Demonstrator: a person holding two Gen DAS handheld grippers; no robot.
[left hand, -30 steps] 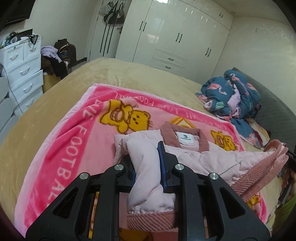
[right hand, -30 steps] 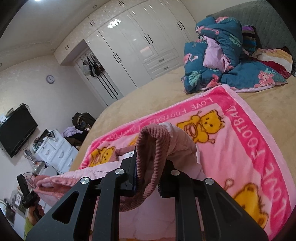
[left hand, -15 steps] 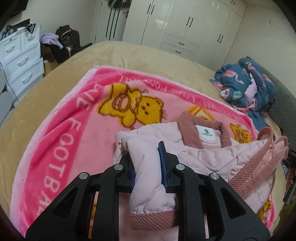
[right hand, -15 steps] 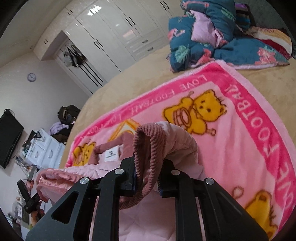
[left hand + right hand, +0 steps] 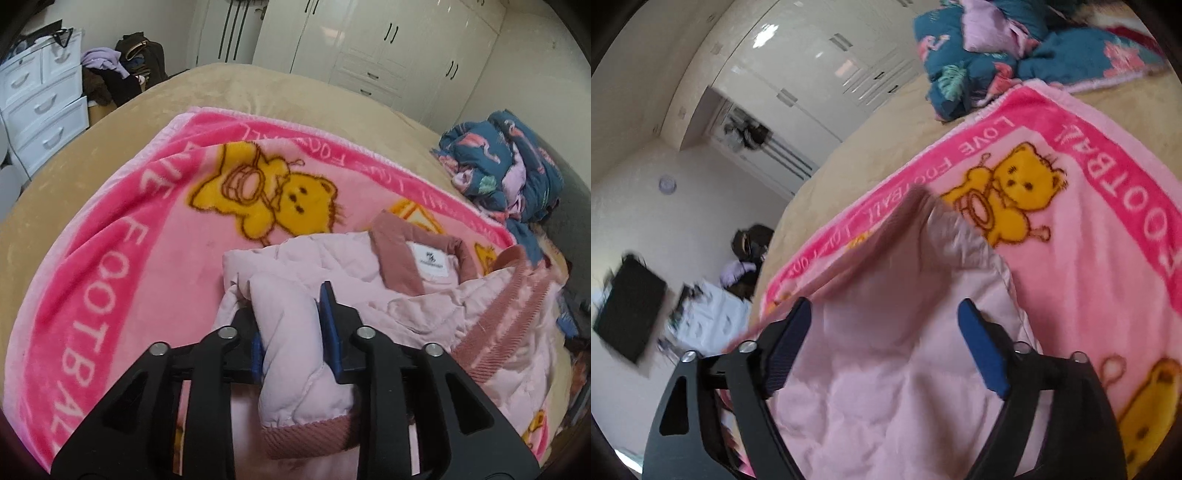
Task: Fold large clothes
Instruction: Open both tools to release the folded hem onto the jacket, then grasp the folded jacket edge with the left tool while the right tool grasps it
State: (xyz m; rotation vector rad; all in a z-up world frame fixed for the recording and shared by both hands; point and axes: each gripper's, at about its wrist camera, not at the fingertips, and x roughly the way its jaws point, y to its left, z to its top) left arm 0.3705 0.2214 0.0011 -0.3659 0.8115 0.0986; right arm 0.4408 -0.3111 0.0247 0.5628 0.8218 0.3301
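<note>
Now the fold is half delivered: the right gripper (image 5: 884, 345) stands with its jaws wide apart over the pale pink jacket (image 5: 332, 280), gripping nothing, while the left gripper (image 5: 291, 332) is clamped on a puffy fold of sleeve, the ribbed cuff (image 5: 310, 435) hanging at 6 o'clock below the pads. To do this step well, I judge the left side should carry its fold across and lay it flat on the body before letting go, keeping the edge level with the side already laid down; letting go too high would let the padded fabric spring open. The free tool could then press the crease, since quilted stuffing resists lying flat.

The jacket lies on a pink bear-print blanket (image 5: 122, 229) spread over a tan bed (image 5: 280, 85). It is light pink and quilted, with a darker rose ribbed collar (image 5: 397, 258) at about 1 o'clock from the left tool, a white label (image 5: 430, 260) inside it, and a ribbed hem band (image 5: 495, 332) at 3 o'clock. In the right view its smooth lining fills the lower middle, blurred at 12 o'clock.
</note>
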